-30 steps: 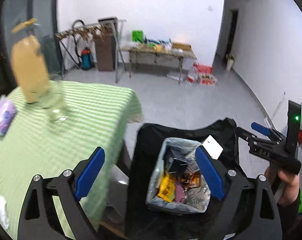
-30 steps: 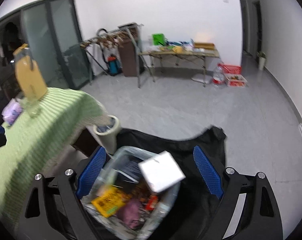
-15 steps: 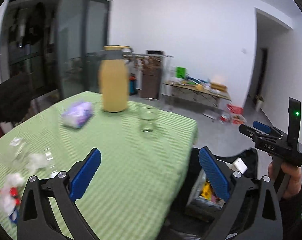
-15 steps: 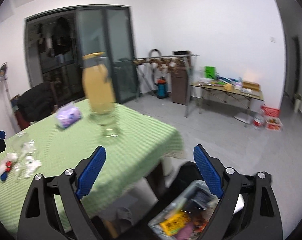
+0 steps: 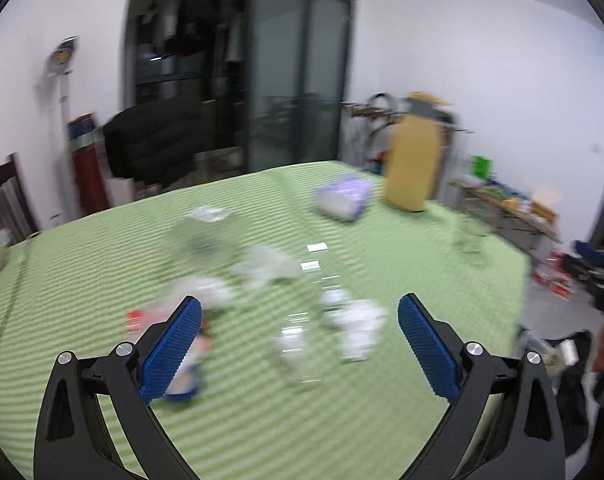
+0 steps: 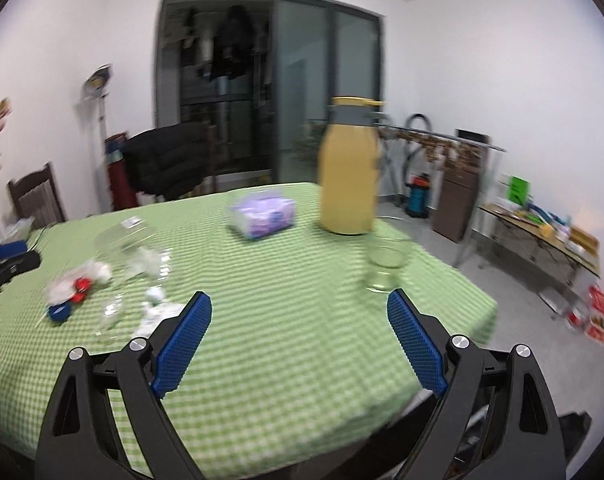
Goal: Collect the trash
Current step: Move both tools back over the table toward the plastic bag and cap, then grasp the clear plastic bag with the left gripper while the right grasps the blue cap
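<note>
Trash lies scattered on the green checked tablecloth [image 5: 382, 420]: crumpled white paper [image 5: 360, 320], clear plastic wrap [image 5: 261, 266], and a red, white and blue wrapper [image 5: 181, 360]. My left gripper [image 5: 299, 344] is open and empty above this trash. In the right wrist view the same litter lies at the table's left: white paper [image 6: 153, 312], red and blue bits [image 6: 69, 296]. My right gripper [image 6: 299, 340] is open and empty over the table's near edge. The bin's black bag [image 5: 574, 360] shows low at the right.
A yellow jug [image 6: 350, 176], a drinking glass [image 6: 386, 264] and a purple tissue pack [image 6: 261, 216] stand on the table. Chairs, one with a dark coat [image 6: 165, 164], stand behind it. A side table [image 6: 542, 224] with clutter is at the far right.
Both grippers swung left and up from the trash bin to the table. The bin has left the centre of view; the scattered litter now lies in front of the left gripper.
</note>
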The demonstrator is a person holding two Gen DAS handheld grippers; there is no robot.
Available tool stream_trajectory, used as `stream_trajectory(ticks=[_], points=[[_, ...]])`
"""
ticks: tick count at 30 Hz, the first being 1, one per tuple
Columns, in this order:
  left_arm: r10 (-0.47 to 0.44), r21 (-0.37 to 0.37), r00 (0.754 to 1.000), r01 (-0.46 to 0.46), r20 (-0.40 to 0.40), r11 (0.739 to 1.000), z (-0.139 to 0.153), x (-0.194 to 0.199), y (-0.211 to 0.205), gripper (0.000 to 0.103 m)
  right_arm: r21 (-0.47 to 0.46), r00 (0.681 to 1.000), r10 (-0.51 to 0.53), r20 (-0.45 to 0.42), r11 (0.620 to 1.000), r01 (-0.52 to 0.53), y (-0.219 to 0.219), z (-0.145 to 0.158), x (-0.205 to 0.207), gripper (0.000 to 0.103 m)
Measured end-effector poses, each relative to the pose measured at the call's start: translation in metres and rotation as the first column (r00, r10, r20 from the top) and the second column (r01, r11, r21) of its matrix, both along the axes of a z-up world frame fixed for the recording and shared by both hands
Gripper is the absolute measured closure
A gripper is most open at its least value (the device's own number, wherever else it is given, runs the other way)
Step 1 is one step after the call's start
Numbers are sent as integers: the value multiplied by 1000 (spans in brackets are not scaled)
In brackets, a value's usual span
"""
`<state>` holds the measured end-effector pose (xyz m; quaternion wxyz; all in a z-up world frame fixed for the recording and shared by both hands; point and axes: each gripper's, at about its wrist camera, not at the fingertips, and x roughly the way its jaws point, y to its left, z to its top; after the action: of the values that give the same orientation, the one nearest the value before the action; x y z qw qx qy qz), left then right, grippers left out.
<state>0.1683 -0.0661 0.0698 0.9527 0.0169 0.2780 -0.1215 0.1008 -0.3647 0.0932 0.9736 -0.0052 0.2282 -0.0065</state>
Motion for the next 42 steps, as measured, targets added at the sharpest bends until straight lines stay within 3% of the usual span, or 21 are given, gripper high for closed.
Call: stream_trajectory(ticks=[5, 9, 14, 15, 16, 18, 20, 23, 24, 28, 31, 34, 38, 42], points=[[112, 50, 993, -110, -47, 993, -31, 25, 51, 8, 2, 996, 76, -49, 997, -76, 35, -16, 19, 17], [170, 88, 975, -158, -142, 983, -65, 57, 75, 15, -7, 987, 124, -101, 992, -126, 60, -31, 31, 17], [196, 91, 953, -179, -232, 980, -100, 82, 89, 47, -15, 975, 162, -151, 986, -166, 83, -46, 40, 17], [183, 74, 955, -170, -236, 983, -102, 82, 91, 68, -17, 974, 165, -157, 985, -169, 85, -48, 41, 17], [174, 57, 956, -166, -235, 985, -103, 83, 93, 80, -19, 972, 167, -166, 985, -172, 88, -51, 42, 17], [191, 29, 959, -189, -207, 981, -95, 81, 100, 88, -21, 968, 173, -181, 984, -179, 93, -56, 44, 17], [196, -34, 969, -204, -149, 978, -78, 72, 111, 89, -19, 964, 181, -194, 982, -188, 99, -60, 47, 17], [230, -186, 970, -241, -78, 953, -52, 57, 140, 91, -21, 954, 212, -212, 975, -221, 117, -64, 53, 17], [265, -235, 962, -272, -61, 933, -45, 53, 154, 91, -22, 951, 224, -215, 972, -234, 123, -65, 54, 17], [367, -314, 927, -370, -71, 874, -40, 50, 188, 92, -27, 928, 295, -227, 951, -309, 160, -66, 68, 17], [433, -292, 898, -437, -80, 851, -41, 49, 199, 92, -19, 899, 376, -224, 921, -390, 196, -65, 77, 17], [460, -257, 882, -470, -100, 844, -45, 51, 198, 92, 7, 856, 461, -236, 881, -472, 236, -68, 86, 17], [502, -236, 861, -507, -86, 829, -39, 48, 206, 92, 73, 773, 583, -251, 808, -585, 288, -72, 94, 17], [527, -248, 843, -536, -107, 807, -40, 48, 215, 92, 50, 759, 592, -272, 796, -603, 330, -80, 111, 17]])
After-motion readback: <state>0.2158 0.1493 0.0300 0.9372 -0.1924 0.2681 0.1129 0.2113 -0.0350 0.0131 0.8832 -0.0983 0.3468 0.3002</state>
